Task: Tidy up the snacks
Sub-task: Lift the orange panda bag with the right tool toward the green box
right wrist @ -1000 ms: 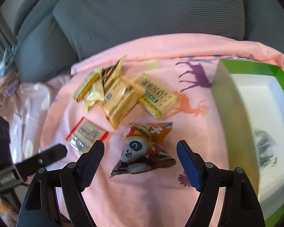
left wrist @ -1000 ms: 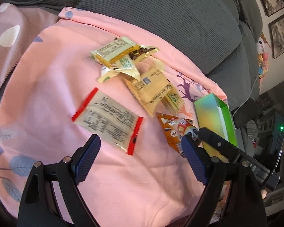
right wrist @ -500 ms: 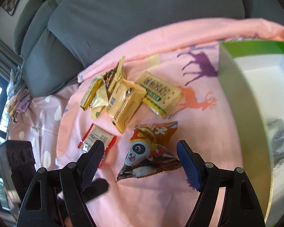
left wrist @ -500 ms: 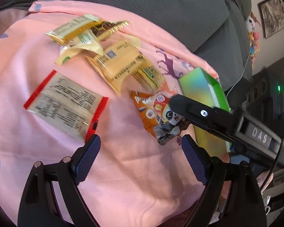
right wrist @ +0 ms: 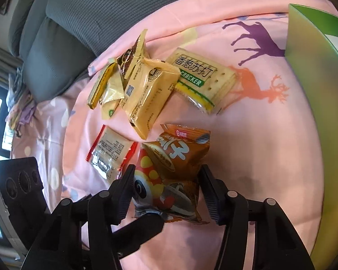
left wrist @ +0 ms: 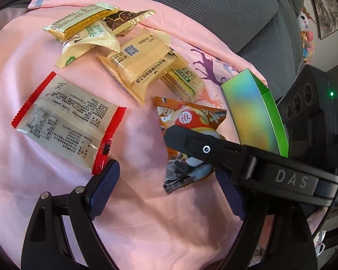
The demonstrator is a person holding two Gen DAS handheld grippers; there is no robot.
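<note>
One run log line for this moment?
right gripper: closing around panda snack bag | left gripper: open, empty | box: beside

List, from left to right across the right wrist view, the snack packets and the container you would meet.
Red-edged packet → panda snack bag → cracker pack → green box.
</note>
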